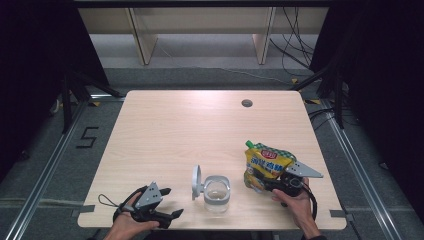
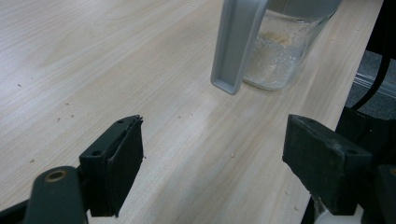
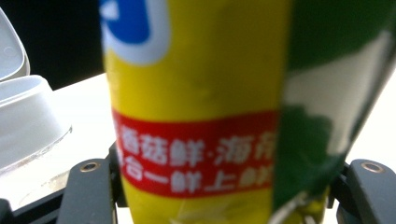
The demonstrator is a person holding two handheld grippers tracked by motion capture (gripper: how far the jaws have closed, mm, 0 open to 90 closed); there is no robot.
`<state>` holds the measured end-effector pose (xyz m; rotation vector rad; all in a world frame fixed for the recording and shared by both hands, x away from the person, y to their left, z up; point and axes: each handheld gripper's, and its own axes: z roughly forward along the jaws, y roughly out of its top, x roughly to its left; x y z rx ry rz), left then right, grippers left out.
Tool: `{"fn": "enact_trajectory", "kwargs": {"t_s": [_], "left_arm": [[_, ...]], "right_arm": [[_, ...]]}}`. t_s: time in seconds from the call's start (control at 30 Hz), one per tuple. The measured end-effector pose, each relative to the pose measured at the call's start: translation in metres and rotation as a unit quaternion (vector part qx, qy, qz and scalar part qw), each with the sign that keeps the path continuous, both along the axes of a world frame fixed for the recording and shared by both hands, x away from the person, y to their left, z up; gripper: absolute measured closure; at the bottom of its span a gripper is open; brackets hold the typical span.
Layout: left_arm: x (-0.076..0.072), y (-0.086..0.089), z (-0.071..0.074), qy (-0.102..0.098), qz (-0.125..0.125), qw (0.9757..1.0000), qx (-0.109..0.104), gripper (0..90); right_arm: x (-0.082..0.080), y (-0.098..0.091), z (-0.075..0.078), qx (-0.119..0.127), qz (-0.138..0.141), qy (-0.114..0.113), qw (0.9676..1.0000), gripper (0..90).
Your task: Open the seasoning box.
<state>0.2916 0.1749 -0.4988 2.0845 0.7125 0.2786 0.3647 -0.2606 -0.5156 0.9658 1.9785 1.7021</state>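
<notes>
From the high view, a wooden table (image 1: 165, 130) has a clear jar (image 1: 217, 193) near its front edge, at about 6 o'clock from the middle, with its grey lid (image 1: 197, 182) flipped up at the jar's 9 o'clock. A yellow pouch (image 1: 264, 165) with a green cap stands at the jar's 3 o'clock, leaning a bit, and the right gripper (image 1: 270, 186) has hold of its lower part. The left gripper (image 1: 170, 202) rests low on the table at the jar's 8 o'clock, with nothing in it. In the left gripper view, the two black jaws stand wide apart over bare wood, and the jar (image 2: 285, 51) and its lid (image 2: 237, 44) sit ahead at about 1 o'clock, with pale crumbs in the jar. In the right gripper view, the pouch (image 3: 196, 107) sits between the jaws, which press in on its sides, and the jar's rim (image 3: 28, 116) shows at 9 o'clock. The bag is soft, so I think it could fold or slip out when lifted. If it tips too early, stuff may spill on the table. The open lid could also get bumped.
</notes>
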Motion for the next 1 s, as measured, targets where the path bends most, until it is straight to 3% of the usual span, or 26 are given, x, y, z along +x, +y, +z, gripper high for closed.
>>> {"fn": "enact_trajectory", "kwargs": {"t_s": [0.03, 0.2, 0.37, 0.43, 0.47, 0.53, 0.57, 0.6, 0.63, 0.67, 0.73, 0.8, 0.93, 1.0], "left_arm": [[0.0, 0.0, 0.0, -0.001, 0.001, 1.0, -0.001, 19.6], [0.0, 0.0, 0.0, 0.0, 0.0, 1.0, -0.001, 19.6], [0.0, 0.0, 0.0, -0.002, 0.004, 1.0, -0.004, 19.6], [0.001, 0.0, 0.001, -0.004, 0.003, 1.0, 0.001, 19.6], [0.001, -0.001, 0.001, -0.003, 0.003, 1.0, -0.002, 19.6], [0.003, 0.0, 0.002, -0.006, -0.007, 1.0, 0.001, 19.6], [0.003, 0.0, 0.002, -0.01, -0.01, 0.9999, 0.004, 19.6], [0.002, -0.001, 0.001, 0.002, -0.004, 1.0, 0.001, 19.6], [0.002, -0.001, 0.001, 0.0, -0.004, 1.0, 0.002, 19.6], [0.002, -0.001, 0.001, -0.002, -0.004, 1.0, 0.0, 19.6], [0.004, 0.0, 0.002, -0.012, -0.006, 0.9999, 0.0, 19.6], [0.003, 0.0, 0.001, 0.0, 0.002, 1.0, -0.002, 19.6], [0.003, 0.0, 0.002, -0.006, 0.003, 1.0, -0.008, 19.6], [0.002, 0.0, 0.002, -0.002, 0.007, 0.9999, -0.012, 19.7]], "right_arm": [[0.002, -0.002, 0.0, -0.011, 0.001, -0.014, 0.9998, 33.3], [0.003, 0.0, 0.001, -0.01, 0.009, -0.002, 0.9999, 34.6], [0.001, 0.004, 0.002, -0.011, 0.0, -0.016, 0.9998, 36.9], [-0.004, 0.007, 0.005, -0.01, 0.0, 0.017, 0.9998, 37.4], [-0.002, 0.006, 0.005, -0.019, 0.003, 0.007, 0.9998, 37.7], [-0.003, 0.008, 0.005, -0.016, -0.006, 0.009, 0.9998, 38.3], [-0.006, 0.009, 0.006, -0.011, -0.013, 0.019, 0.9997, 38.5], [-0.006, 0.009, 0.006, -0.016, -0.013, 0.014, 0.9997, 38.7], [-0.009, 0.01, 0.007, -0.017, -0.019, 0.026, 0.9993, 39.2], [-0.006, 0.01, 0.007, -0.021, -0.014, 0.011, 0.9996, 39.4], [-0.009, 0.013, 0.009, -0.024, -0.022, 0.011, 0.9994, 40.2], [-0.013, 0.015, 0.012, -0.031, -0.034, 0.017, 0.9988, 40.9], [-0.013, 0.015, 0.014, -0.041, -0.026, 0.009, 0.9988, 41.4], [-0.015, 0.015, 0.015, -0.034, -0.02, 0.017, 0.9991, 42.3]]}}
